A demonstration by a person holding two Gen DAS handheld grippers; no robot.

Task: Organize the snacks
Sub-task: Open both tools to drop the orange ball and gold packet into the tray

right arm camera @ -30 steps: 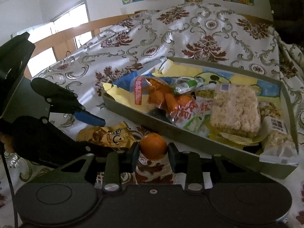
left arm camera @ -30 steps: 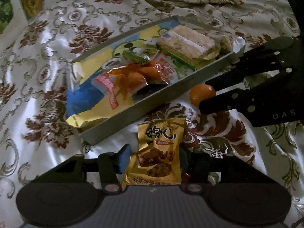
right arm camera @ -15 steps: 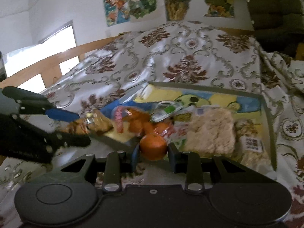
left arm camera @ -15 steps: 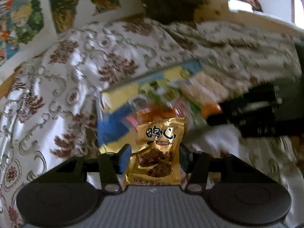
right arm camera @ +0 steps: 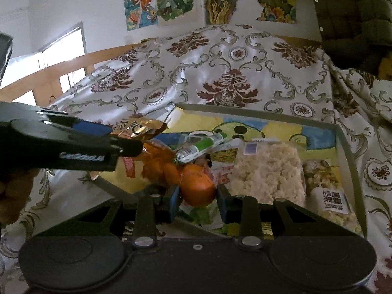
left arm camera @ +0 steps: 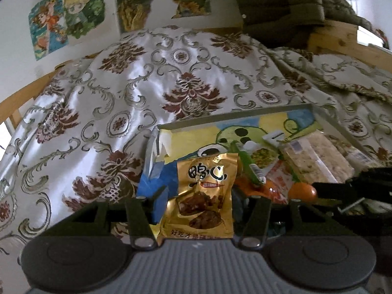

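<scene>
a: what's in your tray [right arm camera: 348, 152]?
b: rice cake [right arm camera: 267, 171] at 3 o'clock, green tube [right arm camera: 203, 147] at centre, orange packets under it.
a: and your grippers?
b: your left gripper [left arm camera: 198, 196] clamps the gold packet [left arm camera: 203, 193] over the tray's 9 o'clock end; your right gripper [right arm camera: 197, 191] grips the orange [right arm camera: 197, 191] at the near wall.
a: around?
b: floral cloth [left arm camera: 137, 93], posters [right arm camera: 161, 0] at 12 o'clock.

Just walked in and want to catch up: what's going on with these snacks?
A person with two handheld grippers is sorting snacks into a tray on a patterned cloth. The left gripper holds a gold snack packet, the right gripper an orange fruit. Both hang at the tray's near edge; neither is set down yet. Other packets already lie inside.
</scene>
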